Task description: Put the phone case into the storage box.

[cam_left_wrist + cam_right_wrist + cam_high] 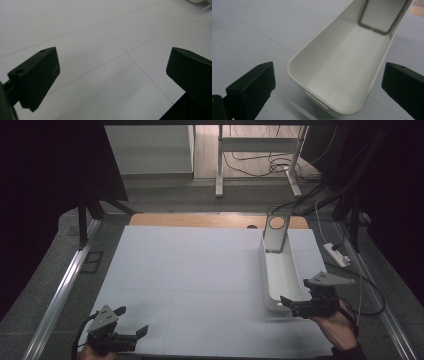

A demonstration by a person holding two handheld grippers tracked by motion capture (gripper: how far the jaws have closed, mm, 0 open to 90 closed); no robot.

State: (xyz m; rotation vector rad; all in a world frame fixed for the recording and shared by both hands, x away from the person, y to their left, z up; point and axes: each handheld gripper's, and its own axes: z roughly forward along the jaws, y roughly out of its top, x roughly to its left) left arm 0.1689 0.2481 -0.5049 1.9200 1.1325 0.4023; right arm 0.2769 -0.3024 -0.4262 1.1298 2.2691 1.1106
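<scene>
Left claw [131, 320] sits wide apart over bare white matte tabletop [190, 270], well to the left of the long white plastic bin [280, 270], gripping nothing; its black blocky pads [37, 75] look hard and slightly scuffed. Right claw [295, 305] I hold just at the bin's near rounded end, jaws wide and straddling that end in the right gripper view, not closed on it. I judge the grasp not yet made; clamping the wall and any move remain. Bin [342, 75]: smooth, glossy, thin-walled, rounded corners, nothing loose inside. At the bin's far end a flat grey metal plate with a round hole [276, 232] leans against the wall.
</scene>
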